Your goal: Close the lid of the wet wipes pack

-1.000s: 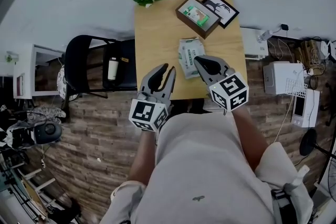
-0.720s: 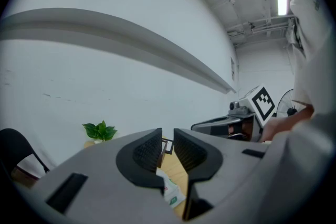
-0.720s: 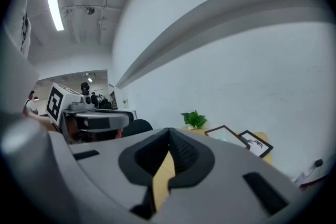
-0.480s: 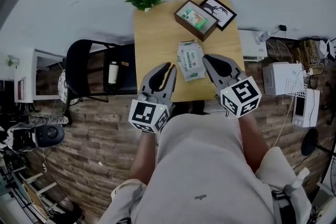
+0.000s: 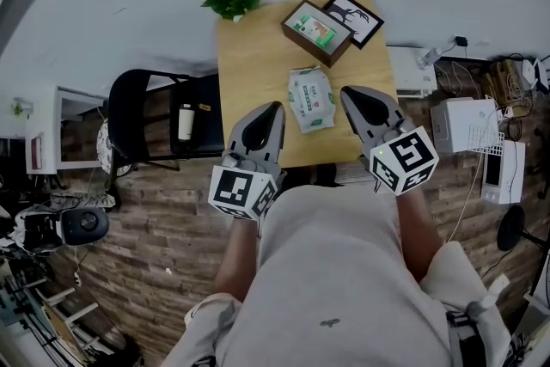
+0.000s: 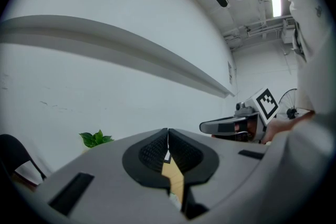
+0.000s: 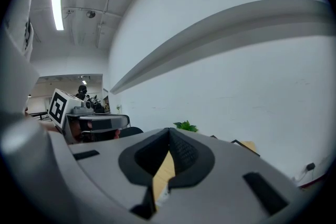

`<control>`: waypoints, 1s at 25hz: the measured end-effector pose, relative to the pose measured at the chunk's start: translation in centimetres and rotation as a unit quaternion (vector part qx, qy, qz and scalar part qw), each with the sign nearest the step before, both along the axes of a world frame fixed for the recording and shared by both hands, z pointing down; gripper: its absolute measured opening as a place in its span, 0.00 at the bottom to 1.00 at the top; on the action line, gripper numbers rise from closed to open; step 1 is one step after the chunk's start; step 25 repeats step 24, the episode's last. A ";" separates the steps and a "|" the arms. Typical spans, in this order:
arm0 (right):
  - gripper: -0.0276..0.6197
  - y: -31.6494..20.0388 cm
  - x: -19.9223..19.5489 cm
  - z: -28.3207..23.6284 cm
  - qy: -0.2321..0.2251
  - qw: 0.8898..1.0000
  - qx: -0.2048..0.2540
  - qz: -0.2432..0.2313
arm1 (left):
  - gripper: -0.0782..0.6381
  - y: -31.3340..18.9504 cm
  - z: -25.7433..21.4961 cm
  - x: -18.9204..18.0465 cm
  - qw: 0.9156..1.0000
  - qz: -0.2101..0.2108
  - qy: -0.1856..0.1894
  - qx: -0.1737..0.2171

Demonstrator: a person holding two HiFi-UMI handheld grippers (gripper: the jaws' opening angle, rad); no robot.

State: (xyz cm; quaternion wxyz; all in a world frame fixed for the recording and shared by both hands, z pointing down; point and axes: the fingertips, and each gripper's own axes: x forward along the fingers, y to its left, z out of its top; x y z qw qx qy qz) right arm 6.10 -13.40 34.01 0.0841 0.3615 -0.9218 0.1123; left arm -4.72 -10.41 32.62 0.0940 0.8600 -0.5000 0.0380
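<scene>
Grey hand-held grippers [image 5: 276, 106] [image 5: 346, 90], marker cubes [image 5: 236, 189] [image 5: 404, 159], pale shirt [image 5: 331, 271]

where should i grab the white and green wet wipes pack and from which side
Probably its near short end, pinched across the narrow width. The white and green soft wet wipes pack lies flat on the light wooden table, its long axis running away from the person, so that end faces them. Come down from above on the near side; the brown box stands close beyond the far end.
</scene>
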 end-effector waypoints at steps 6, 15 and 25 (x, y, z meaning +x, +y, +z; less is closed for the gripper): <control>0.04 0.2 0.5 -0.1 -0.006 1.000 -0.001 0.007 | 0.12 0.2 -0.4 0.2 1.000 0.002 -0.002 0.004; 0.04 0.1 0.5 0.2 -0.002 1.000 -0.004 0.008 | 0.12 0.2 0.0 0.2 1.000 0.007 -0.004 0.001; 0.04 -0.2 0.1 0.2 0.003 1.000 -0.008 0.006 | 0.12 0.1 -0.1 0.0 1.000 0.010 -0.004 0.000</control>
